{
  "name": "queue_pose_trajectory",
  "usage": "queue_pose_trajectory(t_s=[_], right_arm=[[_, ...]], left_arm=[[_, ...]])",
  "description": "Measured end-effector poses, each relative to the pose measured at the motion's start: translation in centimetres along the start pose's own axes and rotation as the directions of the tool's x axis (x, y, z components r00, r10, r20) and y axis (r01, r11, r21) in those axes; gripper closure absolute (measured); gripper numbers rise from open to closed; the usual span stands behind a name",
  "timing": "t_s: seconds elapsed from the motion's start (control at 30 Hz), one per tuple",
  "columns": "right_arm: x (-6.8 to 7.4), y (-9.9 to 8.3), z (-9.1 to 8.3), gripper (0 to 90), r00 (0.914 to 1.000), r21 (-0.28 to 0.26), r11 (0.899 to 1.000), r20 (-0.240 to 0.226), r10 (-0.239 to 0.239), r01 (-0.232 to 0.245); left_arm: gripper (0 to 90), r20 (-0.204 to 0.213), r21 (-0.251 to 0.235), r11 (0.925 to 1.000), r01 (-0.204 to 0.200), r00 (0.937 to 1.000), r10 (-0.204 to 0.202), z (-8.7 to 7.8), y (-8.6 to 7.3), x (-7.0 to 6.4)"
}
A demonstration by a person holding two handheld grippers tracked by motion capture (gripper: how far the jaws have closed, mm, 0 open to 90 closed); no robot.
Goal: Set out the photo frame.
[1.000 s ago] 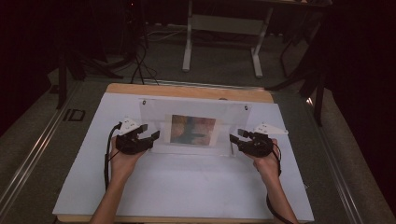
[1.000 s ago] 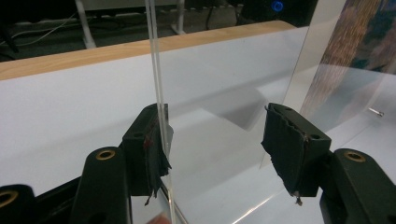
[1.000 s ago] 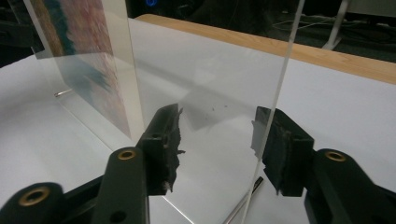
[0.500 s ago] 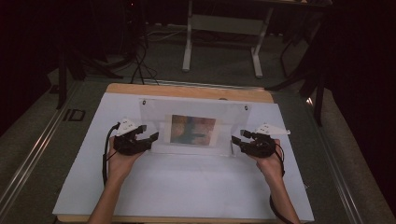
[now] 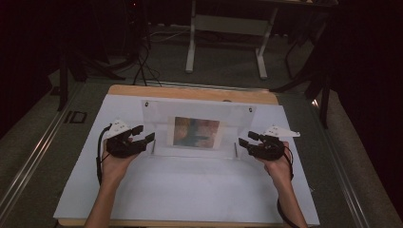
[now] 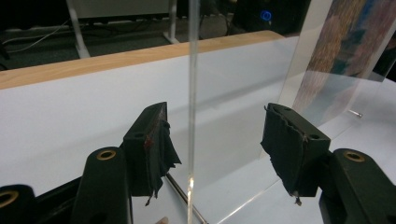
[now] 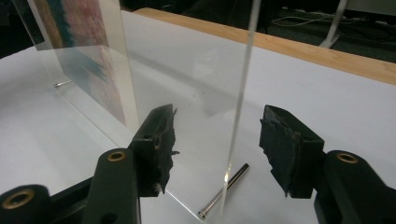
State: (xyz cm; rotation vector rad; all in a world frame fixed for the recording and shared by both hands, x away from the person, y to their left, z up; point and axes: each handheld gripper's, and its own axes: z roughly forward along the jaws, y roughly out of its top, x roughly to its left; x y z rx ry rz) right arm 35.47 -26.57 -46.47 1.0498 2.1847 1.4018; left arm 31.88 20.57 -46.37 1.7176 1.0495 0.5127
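Clear acrylic picture frame [image 5: 197,130] stands near the white table's [image 5: 190,190] far edge; left gripper [image 5: 142,137] and right gripper [image 5: 247,141] released, straddling its side edges. No legible writing.

I see the acrylic frame [image 5: 197,129] as clear, glossy plastic, its cut edge [image 6: 191,107] smooth and bright. The print [image 5: 196,132] inside looks like matt paper. 2 thin pins [image 7: 224,190] at its base are polished metal. The table sheet [image 5: 190,190] is matt white, and the table edge [image 5: 190,92] beyond it is pale wood. My left gripper [image 6: 219,144] and right gripper [image 7: 217,144] are matt black plastic, with frayed, rough black pads [image 6: 161,147] and brass-coloured eyelets.
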Motion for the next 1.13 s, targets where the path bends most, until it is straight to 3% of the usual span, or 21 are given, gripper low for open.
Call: queue_pose_trajectory(t_s=[0.4,0.77,0.83,0.93,1.03,1.07,1.1,1.13], right_arm=[[-1.3,-0.1,-1.5,43.9,0.9996,-0.017,1.0,0.009,0.026,-0.026],[-2.6,-0.6,-2.2,44.0,0.9972,-0.01,0.998,0.036,0.066,-0.066],[-3.1,-0.9,-2.2,44.0,0.9948,-0.006,0.996,0.049,0.09,-0.09],[-3.7,-1.3,-2.2,44.0,0.9921,0.001,0.994,0.063,0.108,-0.108],[-4.1,-1.6,-2.1,44.0,0.9896,0.008,0.992,0.073,0.124,-0.125],[-4.1,-1.6,-2.1,44.0,0.9896,0.008,0.992,0.073,0.124,-0.125],[-4.4,-1.9,-2.0,44.0,0.9871,0.028,0.992,0.108,0.118,-0.122],[-4.4,-1.9,-2.0,44.0,0.9871,0.028,0.992,0.108,0.118,-0.122]], left_arm=[[41.9,-0.036,-0.02,0.9993,0.031,0.9989,-0.032,-1.1,0.1,1.1],[41.9,-0.083,-0.005,0.9988,0.05,0.9953,-0.05,-1.1,-0.2,1.7],[41.8,-0.115,0.01,0.9988,0.047,0.9923,-0.046,-1.1,-0.4,1.9],[41.8,-0.124,0.013,0.9981,0.061,0.9905,-0.058,-1.0,-0.6,2.2],[41.2,-0.177,0.042,0.9964,0.074,0.9821,-0.066,-0.7,-1.0,2.6],[41.0,-0.177,0.042,0.9964,0.074,0.9821,-0.066,-0.7,-1.0,2.6],[40.8,-0.201,0.068,0.994,0.086,0.9771,-0.071,-0.4,-1.3,2.9],[40.3,-0.201,0.068,0.994,0.086,0.9771,-0.071,-0.4,-1.3,2.9]])
